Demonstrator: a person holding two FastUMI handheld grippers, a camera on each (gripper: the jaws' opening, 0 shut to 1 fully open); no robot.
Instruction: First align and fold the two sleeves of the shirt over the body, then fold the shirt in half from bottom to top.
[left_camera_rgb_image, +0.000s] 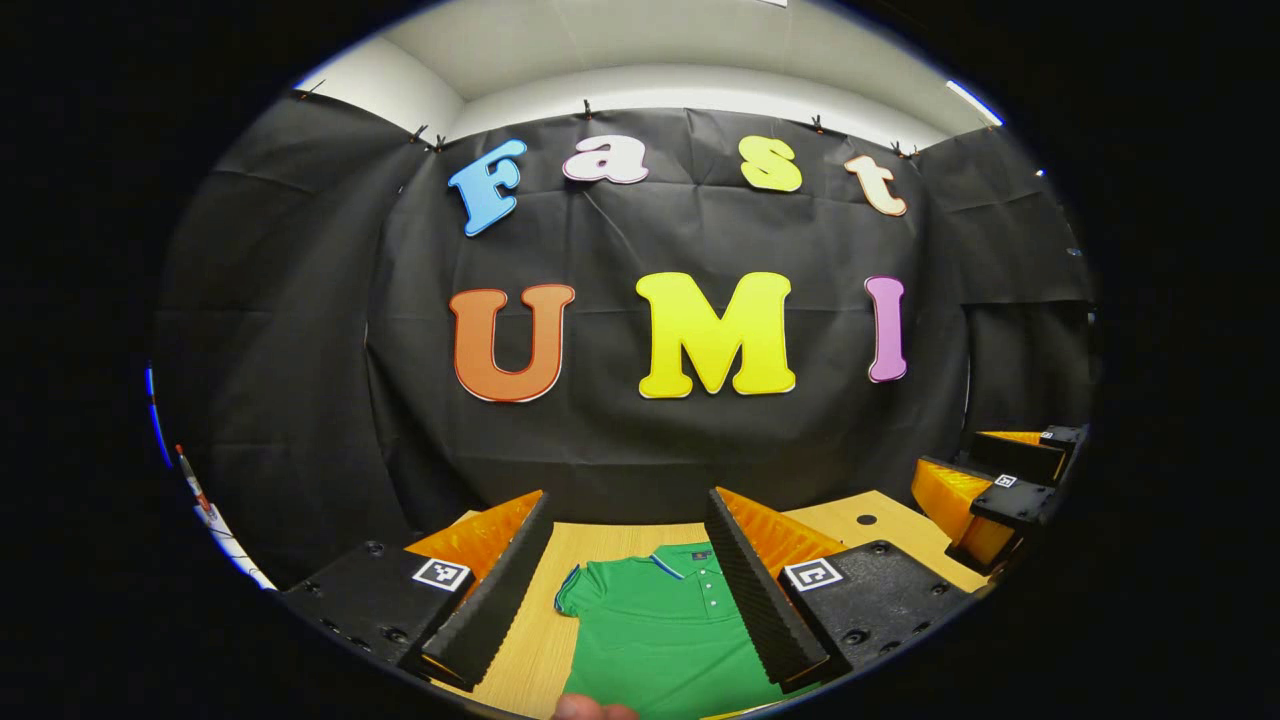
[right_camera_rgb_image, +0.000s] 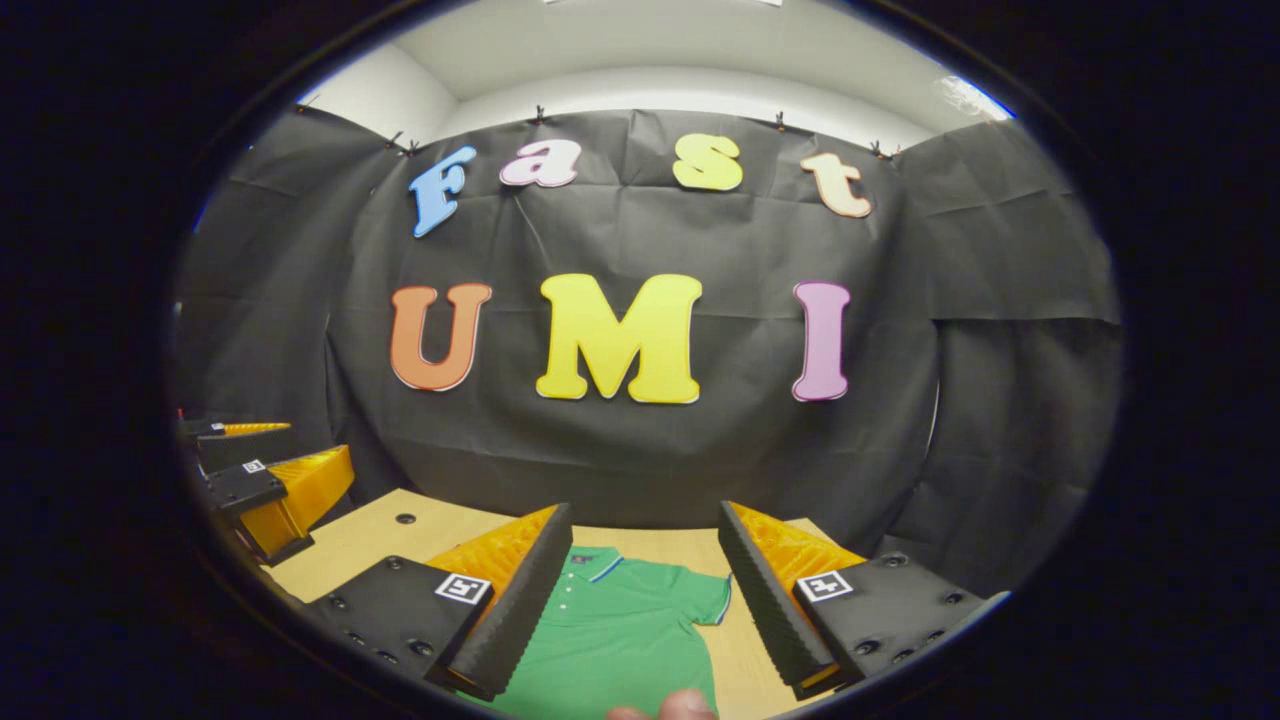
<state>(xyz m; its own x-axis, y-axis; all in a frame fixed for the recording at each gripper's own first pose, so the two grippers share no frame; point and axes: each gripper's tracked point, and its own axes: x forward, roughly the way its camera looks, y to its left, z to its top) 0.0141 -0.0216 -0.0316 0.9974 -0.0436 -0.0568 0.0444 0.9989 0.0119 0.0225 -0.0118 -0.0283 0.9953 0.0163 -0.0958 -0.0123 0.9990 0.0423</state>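
Nearest me, both my grippers, left gripper (left_camera_rgb_image: 625, 590) and right gripper (right_camera_rgb_image: 640, 600), hang above the table (left_camera_rgb_image: 600, 545) with fingers spread wide apart, empty, likely poised to reach one sleeve each. Between them the green polo shirt (left_camera_rgb_image: 660, 630) lies flat, collar toward the far wall, sleeves still unfolded.

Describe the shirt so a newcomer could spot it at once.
Start at the wooden table below the black cloth wall. Flat on it lies the green polo shirt, collar toward the wall. It is the one soft green thing there, with a buttoned placket and blue-edged collar.
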